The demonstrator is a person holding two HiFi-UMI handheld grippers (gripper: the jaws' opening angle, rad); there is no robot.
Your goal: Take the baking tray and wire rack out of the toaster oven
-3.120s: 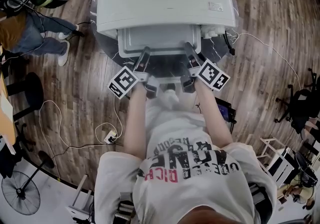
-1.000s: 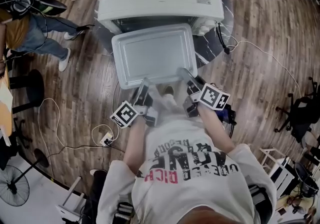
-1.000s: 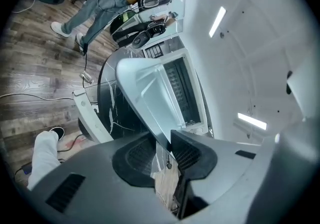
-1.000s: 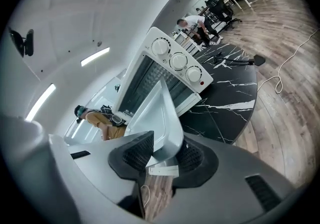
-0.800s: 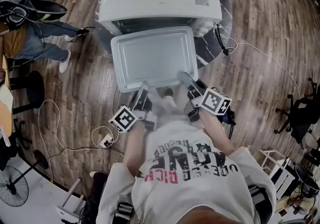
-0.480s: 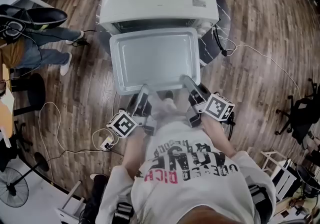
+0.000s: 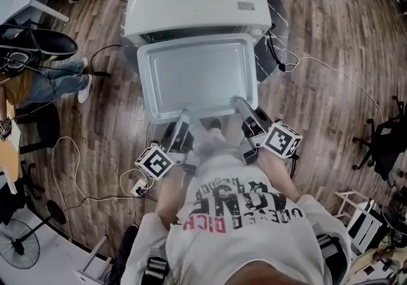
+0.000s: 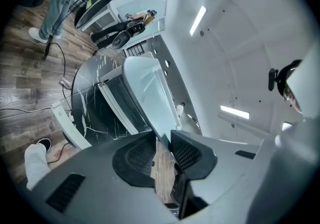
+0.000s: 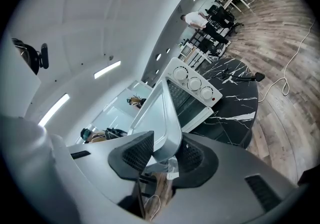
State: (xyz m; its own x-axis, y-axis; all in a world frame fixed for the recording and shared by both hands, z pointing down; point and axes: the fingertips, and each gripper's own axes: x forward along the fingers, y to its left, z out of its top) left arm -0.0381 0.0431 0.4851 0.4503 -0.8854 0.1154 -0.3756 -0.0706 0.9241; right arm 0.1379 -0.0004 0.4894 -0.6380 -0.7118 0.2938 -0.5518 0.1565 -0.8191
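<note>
A shallow silver baking tray (image 7: 197,77) hangs level in front of the white toaster oven (image 7: 197,0), clear of its mouth. My left gripper (image 7: 183,114) is shut on the tray's near rim at the left, and my right gripper (image 7: 240,103) is shut on the same rim at the right. In the left gripper view the tray (image 8: 145,90) runs edge-on from between the pads of the gripper (image 8: 162,143) towards the oven (image 8: 117,110). The right gripper view shows the tray's corner (image 9: 162,113) pinched in the gripper (image 9: 167,155), with the oven's knobs (image 9: 192,85) beyond. I cannot make out a wire rack.
The oven stands on a round black marble table (image 7: 270,55), also seen as the table (image 9: 235,103). Cables (image 7: 318,64) and a power strip (image 7: 137,182) lie on the wood floor. A person in jeans (image 7: 38,83) is at the left, a chair (image 7: 381,144) at the right.
The tray has slid out of the oven towards me and risen. Both grippers have come back and up with it, still gripping its near rim.
</note>
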